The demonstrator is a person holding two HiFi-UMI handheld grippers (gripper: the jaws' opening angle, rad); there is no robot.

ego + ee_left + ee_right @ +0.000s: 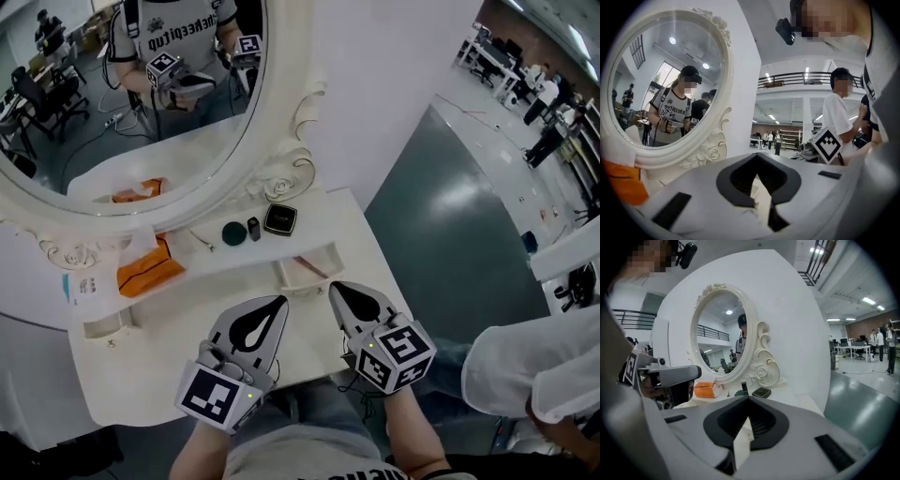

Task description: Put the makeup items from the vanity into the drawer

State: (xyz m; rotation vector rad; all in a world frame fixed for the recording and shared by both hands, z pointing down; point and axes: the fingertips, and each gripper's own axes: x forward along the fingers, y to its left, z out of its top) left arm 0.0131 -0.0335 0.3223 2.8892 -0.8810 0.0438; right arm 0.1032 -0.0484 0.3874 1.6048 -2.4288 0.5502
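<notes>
Makeup items: black square compact [280, 218], small dark cylinder [253, 228] and round dark disc [233, 233], close together at the back of the white counter [169, 366], below the oval mirror [141, 94]. Orange packet [148, 272] to their left. Left gripper [278, 301] and right gripper [336, 288]: both clenched, empty, side by side over the counter's front.

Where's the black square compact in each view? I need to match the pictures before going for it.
Head view: the black square compact lies on the vanity top, upper centre, right of the small dark bottle.
Left gripper view: not in it.
Right gripper view: centre, right of the same bottle.
Shared landmark: the carved rose at the foot of the mirror.
</notes>
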